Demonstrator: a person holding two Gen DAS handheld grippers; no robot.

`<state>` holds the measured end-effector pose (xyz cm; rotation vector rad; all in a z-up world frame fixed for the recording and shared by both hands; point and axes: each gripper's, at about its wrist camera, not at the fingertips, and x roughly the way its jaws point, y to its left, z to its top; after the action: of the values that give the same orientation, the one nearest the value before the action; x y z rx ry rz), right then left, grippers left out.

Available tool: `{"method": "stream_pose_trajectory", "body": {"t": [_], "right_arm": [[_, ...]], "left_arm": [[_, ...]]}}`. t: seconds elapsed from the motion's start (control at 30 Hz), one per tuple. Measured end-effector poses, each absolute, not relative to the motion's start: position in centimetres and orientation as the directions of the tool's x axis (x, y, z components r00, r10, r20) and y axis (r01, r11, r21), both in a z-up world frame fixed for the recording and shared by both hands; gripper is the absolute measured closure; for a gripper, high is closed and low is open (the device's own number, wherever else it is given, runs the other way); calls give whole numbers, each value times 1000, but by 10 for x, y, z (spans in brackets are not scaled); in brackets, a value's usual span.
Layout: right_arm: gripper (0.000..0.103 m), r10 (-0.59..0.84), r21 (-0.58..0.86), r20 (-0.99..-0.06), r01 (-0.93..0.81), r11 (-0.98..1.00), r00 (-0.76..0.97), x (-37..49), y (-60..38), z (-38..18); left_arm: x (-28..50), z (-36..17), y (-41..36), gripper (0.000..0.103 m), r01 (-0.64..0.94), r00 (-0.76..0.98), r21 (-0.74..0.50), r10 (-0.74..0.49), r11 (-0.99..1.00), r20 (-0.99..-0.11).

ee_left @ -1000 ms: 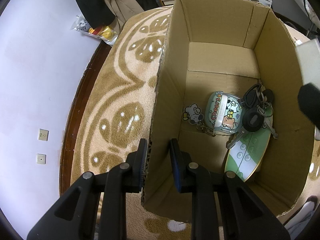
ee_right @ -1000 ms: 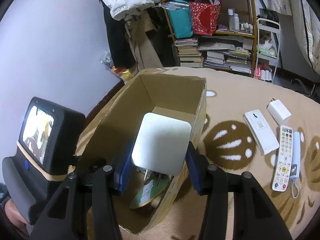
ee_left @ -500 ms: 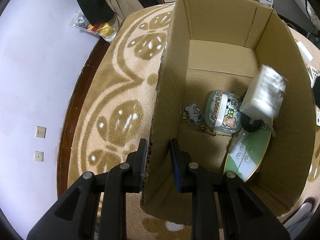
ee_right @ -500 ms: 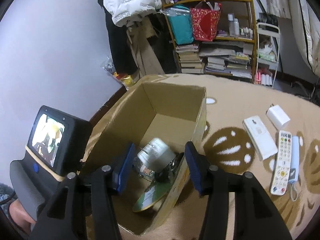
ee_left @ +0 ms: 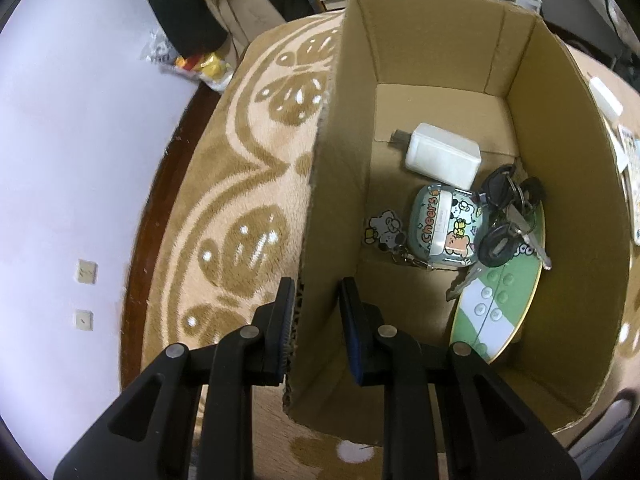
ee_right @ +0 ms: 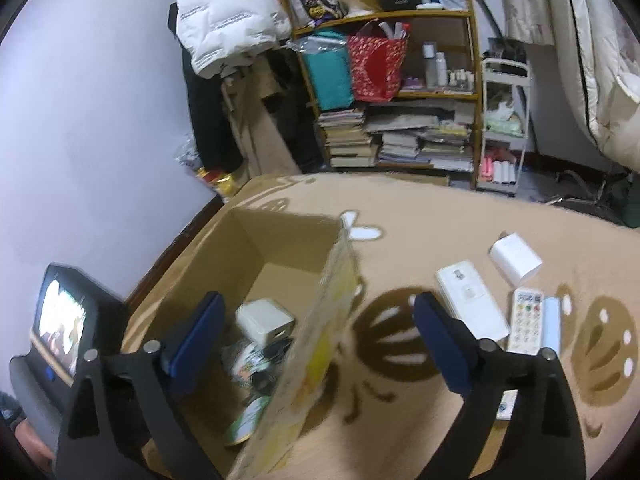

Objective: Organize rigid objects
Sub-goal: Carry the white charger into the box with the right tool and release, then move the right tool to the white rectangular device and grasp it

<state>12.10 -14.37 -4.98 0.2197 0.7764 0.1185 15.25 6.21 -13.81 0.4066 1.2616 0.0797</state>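
My left gripper [ee_left: 318, 320] is shut on the near left wall of an open cardboard box [ee_left: 332, 184]. Inside lie a white charger block [ee_left: 442, 154], a cartoon earbud case [ee_left: 444, 226], black keys [ee_left: 506, 216] and a green surfboard-shaped board [ee_left: 496, 308]. My right gripper [ee_right: 316, 342] is open and empty above the box's right wall [ee_right: 316, 340]. The white charger [ee_right: 264, 320] shows inside the box in the right wrist view. On the rug to the right lie a white remote [ee_right: 470, 300], a white adapter [ee_right: 516, 258] and a buttoned remote [ee_right: 526, 320].
The box stands on a beige patterned rug [ee_left: 240, 208]. A purple wall [ee_left: 80, 140] is on the left. A bookshelf [ee_right: 400, 100] with books and bags stands at the back, with a white cart [ee_right: 504, 128] beside it.
My right gripper opened and let go of the white charger block, which dropped into the box and now lies at its far end. The gripper then rose and shifted right.
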Motion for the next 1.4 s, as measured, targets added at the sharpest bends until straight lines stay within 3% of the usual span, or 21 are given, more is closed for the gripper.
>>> {"method": "stream_pose_trajectory", "body": {"t": [0.1, 0.37, 0.6, 0.87, 1.0, 1.27, 1.4], "right_arm": [[0, 152, 210, -679, -9, 978, 718, 131, -153, -52], [0, 85, 154, -711, 36, 987, 698, 171, -193, -81], [0, 6, 48, -789, 53, 997, 615, 196, -214, -130], [19, 48, 108, -849, 84, 991, 526, 205, -230, -172], [47, -35, 15, -866, 97, 995, 500, 205, -229, -172], [42, 43, 117, -885, 133, 984, 463, 201, -245, -181], [50, 15, 95, -885, 148, 984, 465, 192, -242, -175]], "left_arm": [[149, -140, 57, 80, 178, 330, 373, 301, 911, -894], [154, -139, 64, 81, 173, 306, 322, 260, 931, -916], [154, -140, 67, 81, 182, 303, 311, 247, 933, -920], [155, -141, 67, 81, 187, 303, 317, 252, 930, -919], [154, -140, 66, 81, 190, 305, 322, 256, 928, -917], [150, -140, 63, 81, 191, 306, 337, 270, 922, -913], [148, -140, 65, 81, 186, 298, 331, 268, 925, -916]]}}
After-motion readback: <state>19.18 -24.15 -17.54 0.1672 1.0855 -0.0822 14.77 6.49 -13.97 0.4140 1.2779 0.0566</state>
